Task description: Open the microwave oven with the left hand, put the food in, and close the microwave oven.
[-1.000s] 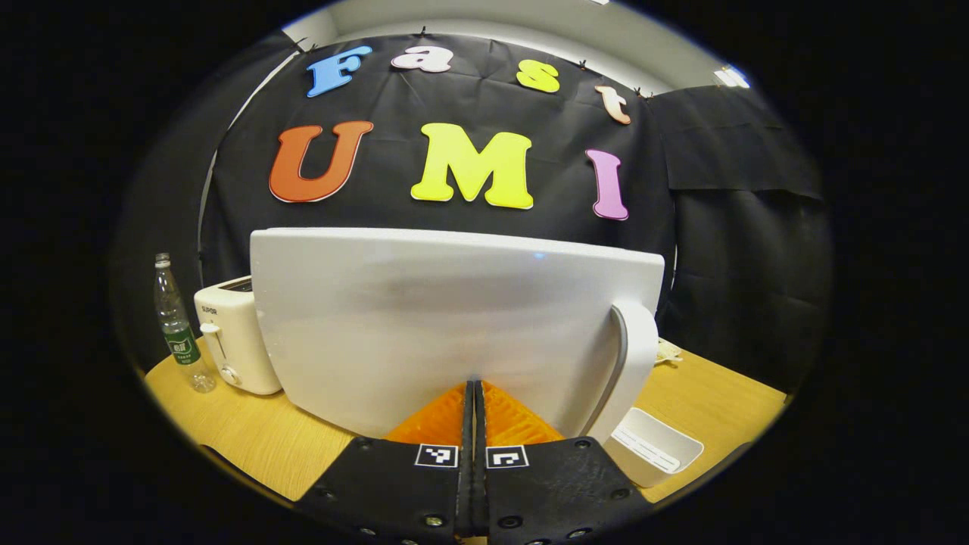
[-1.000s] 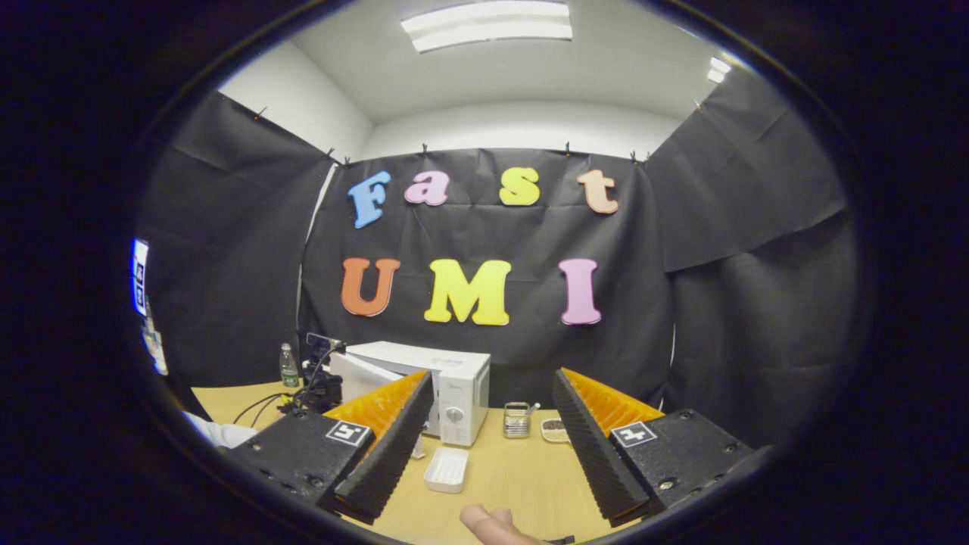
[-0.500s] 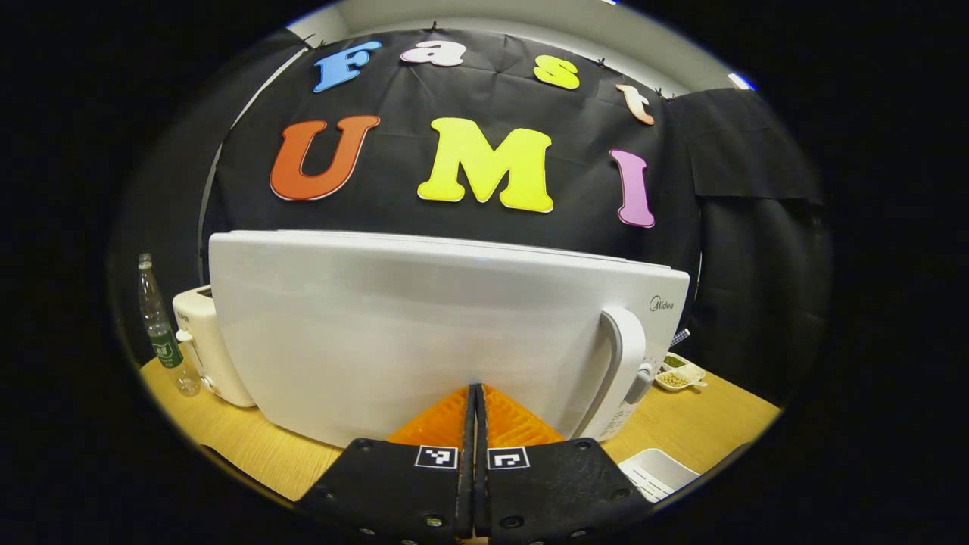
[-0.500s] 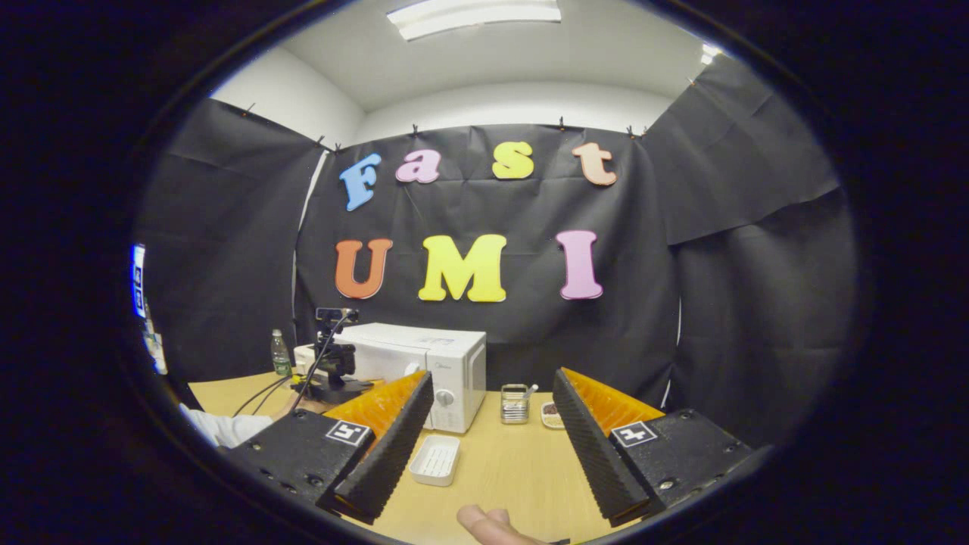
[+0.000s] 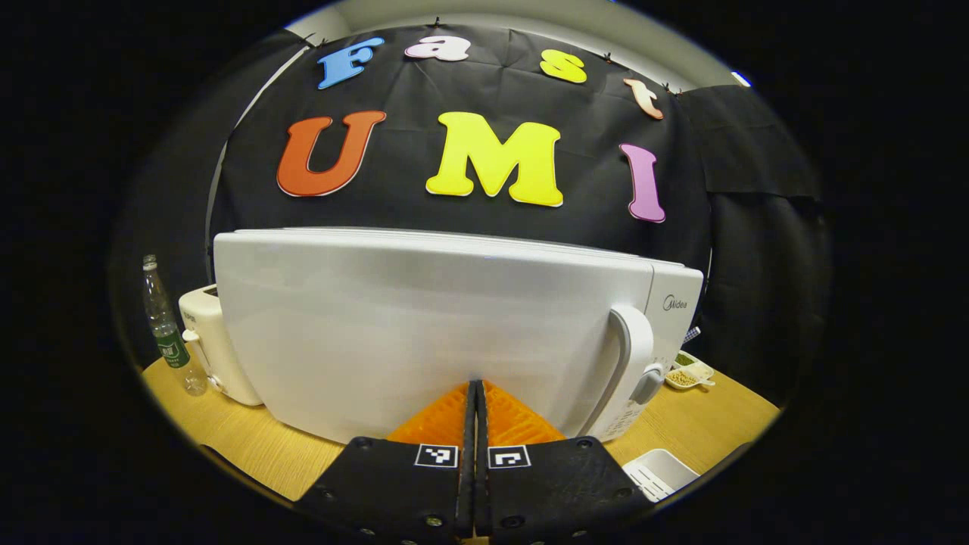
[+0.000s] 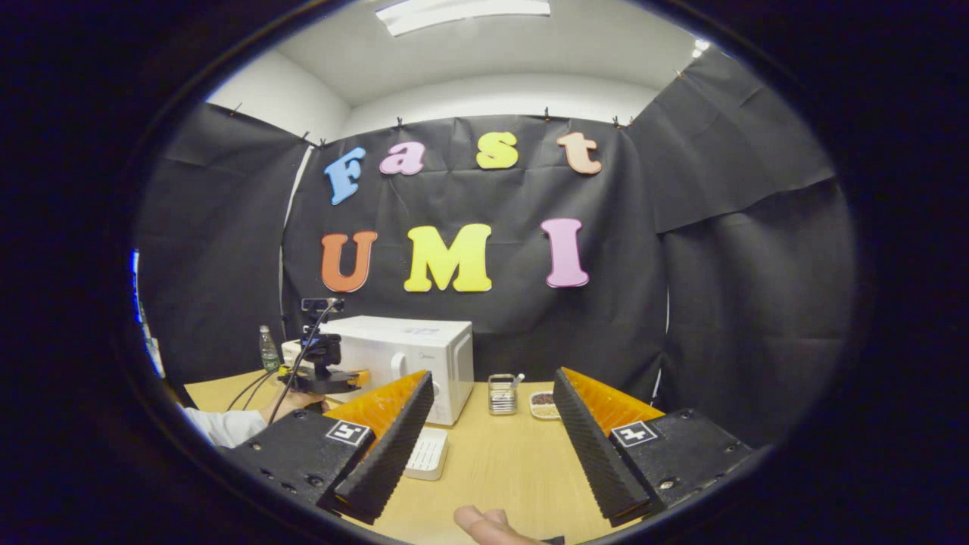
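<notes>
So the microwave (image 5: 424,325) door looks closed, left gripper (image 5: 475,393) pinched together against it on nothing; right gripper (image 6: 488,424) gapes empty. Small dish (image 5: 687,374) holds grains.

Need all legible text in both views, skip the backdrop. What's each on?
"Midea": on the microwave, top right corner of its front, left gripper view.
Print on the control panel: too small to read.
Label on the bottle: too blurred to read.
Left tongs and right tongs: square coded markers, no words.
</notes>
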Tool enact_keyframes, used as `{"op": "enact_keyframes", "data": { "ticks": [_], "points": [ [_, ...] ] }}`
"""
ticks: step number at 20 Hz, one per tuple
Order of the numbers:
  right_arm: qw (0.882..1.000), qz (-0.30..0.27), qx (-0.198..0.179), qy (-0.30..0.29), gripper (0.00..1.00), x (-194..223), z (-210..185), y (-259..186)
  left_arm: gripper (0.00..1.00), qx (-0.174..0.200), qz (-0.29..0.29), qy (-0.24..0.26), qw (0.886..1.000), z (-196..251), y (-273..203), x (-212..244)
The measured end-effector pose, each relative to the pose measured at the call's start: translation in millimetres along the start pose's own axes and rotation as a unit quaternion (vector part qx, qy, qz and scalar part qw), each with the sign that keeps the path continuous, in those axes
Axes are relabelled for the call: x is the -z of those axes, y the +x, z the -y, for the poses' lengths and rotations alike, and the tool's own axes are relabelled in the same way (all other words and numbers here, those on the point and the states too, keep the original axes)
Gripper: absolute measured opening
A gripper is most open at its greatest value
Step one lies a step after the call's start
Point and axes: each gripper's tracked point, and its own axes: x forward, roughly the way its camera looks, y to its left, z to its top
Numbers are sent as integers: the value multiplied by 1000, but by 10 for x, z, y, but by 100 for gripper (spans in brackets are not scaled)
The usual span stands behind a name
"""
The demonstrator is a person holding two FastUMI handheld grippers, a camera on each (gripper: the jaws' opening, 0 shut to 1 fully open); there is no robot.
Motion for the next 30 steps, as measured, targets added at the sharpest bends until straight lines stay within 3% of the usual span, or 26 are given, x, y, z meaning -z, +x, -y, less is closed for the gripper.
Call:
{"op": "enact_keyframes", "data": {
  "ticks": [2, 3, 4, 5, 8, 10, 11, 15, 18, 23, 24, 25, 27, 28, 29, 30],
  "points": [
    [1000, 3, 6, -5, 95, -36, -14, -60, 0, 3, 3, -12, 1000, 21, -126, -74],
    [1000, 4, 7, -6, 100, -52, -25, -96, 0, 3, 2, -12, 1000, 22, -180, -111],
    [1000, 5, 9, -7, 100, -83, -48, -130, 7, -4, 6, -7, 1000, -1, -283, -171],
    [1000, 7, 9, -7, 100, -106, -69, -165, 23, -10, 8, -1, 1000, -32, -373, -220],
    [1000, 15, 11, -6, 100, -211, -147, -257, 51, -21, 25, 15, 999, -59, -677, -393],
    [1000, 20, 13, -5, 100, -275, -181, -323, 90, -21, 32, 16, 999, -48, -929, -515],
    [1000, 21, 17, -6, 100, -304, -191, -346, 96, -25, 40, 16, 999, -58, -1063, -599],
    [999, 27, 25, -6, 100, -453, -290, -431, 95, -54, 38, 17, 998, -167, -1672, -821],
    [999, 36, 28, 2, 100, -595, -370, -523, 95, -55, 21, 16, 998, -202, -2222, -917],
    [998, 54, 24, 12, 100, -849, -580, -699, 94, -44, 47, 9, 998, -138, -3132, -1206],
    [998, 59, 24, 11, 95, -906, -618, -737, 94, -41, 55, 10, 998, -108, -3292, -1260],
    [998, 63, 26, 10, 100, -958, -654, -770, 94, -34, 64, 13, 997, -51, -3442, -1322],
    [997, 65, 29, 8, 100, -997, -734, -831, 93, -16, 77, 17, 997, 65, -3731, -1399],
    [998, 64, 25, 7, 94, -1007, -794, -861, 94, -10, 85, 20, 996, 109, -3867, -1429],
    [998, 64, 19, 9, 100, -1013, -875, -899, 94, -6, 94, 25, 995, 130, -3996, -1456],
    [998, 67, 12, 12, 95, -1037, -958, -927, 94, -5, 101, 27, 994, 125, -4114, -1456]
  ]
}}
